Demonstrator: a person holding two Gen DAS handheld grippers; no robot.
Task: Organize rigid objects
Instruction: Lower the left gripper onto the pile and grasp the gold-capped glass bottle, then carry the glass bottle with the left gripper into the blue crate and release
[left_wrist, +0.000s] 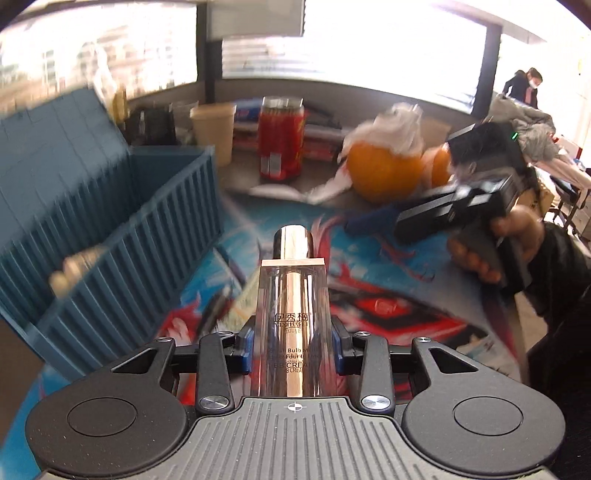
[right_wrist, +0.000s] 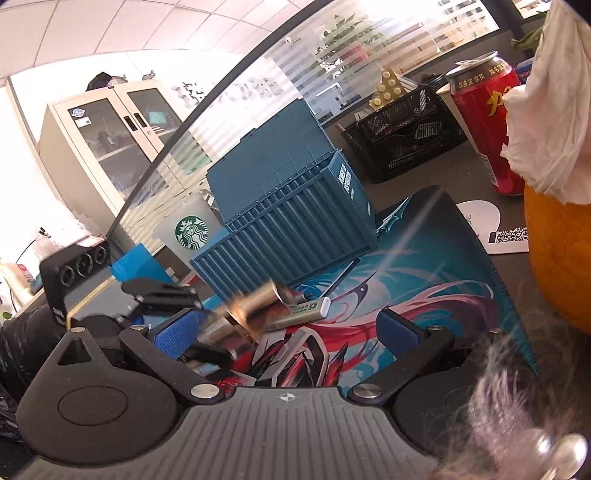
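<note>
My left gripper (left_wrist: 292, 345) is shut on a clear BB cream bottle (left_wrist: 291, 295) with a rose-gold core and metal cap, held above the printed desk mat (left_wrist: 388, 306). The blue container-shaped box (left_wrist: 122, 221) stands open to its left; it also shows in the right wrist view (right_wrist: 295, 214). My right gripper (right_wrist: 284, 332) is open and empty, low over the mat (right_wrist: 424, 280). In front of it the bottle shows as a gold blur (right_wrist: 255, 306), beside a small white-capped tube (right_wrist: 306, 310) lying on the mat. The right gripper also shows in the left wrist view (left_wrist: 373, 221).
A red drink can (left_wrist: 280, 138), oranges under a white tissue (left_wrist: 384, 166) and a beige cup (left_wrist: 214, 129) stand behind the mat. A black mesh basket (right_wrist: 402, 136), a Starbucks cup (right_wrist: 188, 232) and a QR card (right_wrist: 495, 232) are in the right wrist view.
</note>
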